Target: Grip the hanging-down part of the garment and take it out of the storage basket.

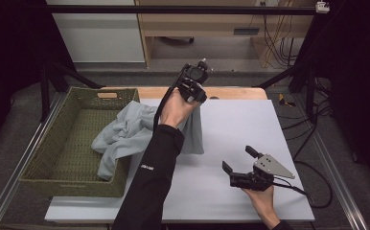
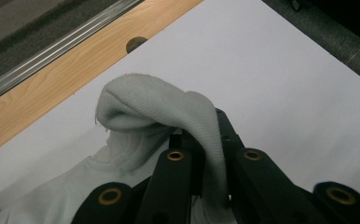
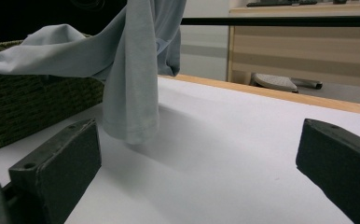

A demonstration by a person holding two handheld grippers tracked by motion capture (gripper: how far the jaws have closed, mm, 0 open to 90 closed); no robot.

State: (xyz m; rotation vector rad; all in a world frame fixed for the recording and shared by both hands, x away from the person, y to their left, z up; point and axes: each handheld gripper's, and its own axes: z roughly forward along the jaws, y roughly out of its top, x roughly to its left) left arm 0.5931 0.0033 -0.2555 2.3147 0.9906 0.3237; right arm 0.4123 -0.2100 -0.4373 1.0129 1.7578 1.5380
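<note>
A pale grey-blue garment (image 1: pixel 125 132) trails out of the green woven basket (image 1: pixel 53 143) and hangs up over the white table top (image 1: pixel 250 124). My left gripper (image 1: pixel 198 96) is raised above the far middle of the table and is shut on a fold of the garment (image 2: pixel 169 107), which drapes over its jaws. A sleeve of the garment (image 3: pixel 131 93) hangs down to the table surface. My right gripper (image 1: pixel 238 159) rests low near the front right of the table, open, with nothing between its jaws; it points toward the hanging cloth.
The basket sits at the table's left edge. A wooden strip (image 1: pixel 231 92) with a round hole (image 2: pixel 136 44) borders the far edge of the white top. Black frame bars (image 1: pixel 173 8) and cables (image 1: pixel 274 38) stand beyond the table.
</note>
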